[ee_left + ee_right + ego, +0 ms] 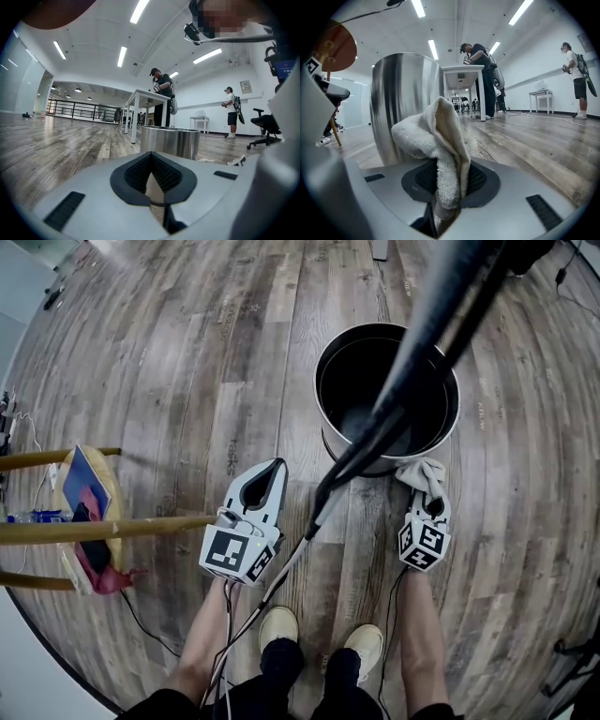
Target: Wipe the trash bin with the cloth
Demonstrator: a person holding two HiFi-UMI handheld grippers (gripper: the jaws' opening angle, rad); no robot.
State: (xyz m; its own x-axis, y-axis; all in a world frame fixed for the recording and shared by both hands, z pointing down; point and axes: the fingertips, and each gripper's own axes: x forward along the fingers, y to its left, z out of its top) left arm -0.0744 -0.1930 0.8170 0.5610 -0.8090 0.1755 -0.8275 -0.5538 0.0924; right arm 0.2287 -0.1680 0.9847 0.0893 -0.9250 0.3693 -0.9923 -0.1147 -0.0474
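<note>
A round steel trash bin stands open and empty on the wooden floor, just ahead of me. My right gripper is low beside the bin's near right side, shut on a white terry cloth. In the right gripper view the cloth bulges up out of the jaws, with the bin wall close behind on the left. My left gripper hovers left of the bin, shut and empty. Its own view shows the left gripper tips meeting and the bin a short way ahead.
A wooden stool holding a blue and pink item stands at the left. A dark pole from my head gear crosses over the bin. My shoes are right behind the grippers. A white table, standing people and an office chair are farther off.
</note>
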